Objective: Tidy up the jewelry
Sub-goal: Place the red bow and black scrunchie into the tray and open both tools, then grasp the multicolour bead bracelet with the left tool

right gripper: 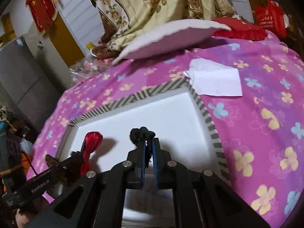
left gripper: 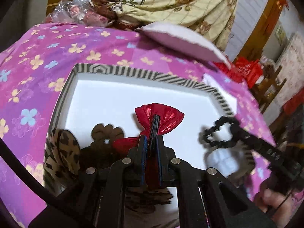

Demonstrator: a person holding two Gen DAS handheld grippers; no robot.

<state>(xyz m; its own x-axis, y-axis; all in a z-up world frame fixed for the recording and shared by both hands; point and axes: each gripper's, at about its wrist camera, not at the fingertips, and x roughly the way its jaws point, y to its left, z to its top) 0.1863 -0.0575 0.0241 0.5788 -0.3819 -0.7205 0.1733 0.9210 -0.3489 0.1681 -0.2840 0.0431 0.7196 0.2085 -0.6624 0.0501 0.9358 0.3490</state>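
Note:
A white tray with a black-and-white striped rim (left gripper: 133,73) (right gripper: 207,114) lies on a pink flowered bedspread. My left gripper (left gripper: 154,125) is shut on a shiny red bow hair clip (left gripper: 167,117) and holds it over the tray; the bow also shows in the right wrist view (right gripper: 93,138). My right gripper (right gripper: 148,142) is shut on a black scrunchie (right gripper: 141,132) above the tray; it also shows blurred in the left wrist view (left gripper: 216,133). A brown hair piece (left gripper: 107,132) and a leopard-print one (left gripper: 63,150) lie at the tray's near left.
A white pillow (left gripper: 182,38) (right gripper: 171,36) lies beyond the tray. A white paper (right gripper: 216,79) rests by the tray's far right corner. A floral quilt (left gripper: 180,1) and a red bag (right gripper: 269,19) are at the back. A clear object (left gripper: 222,159) sits under the right gripper.

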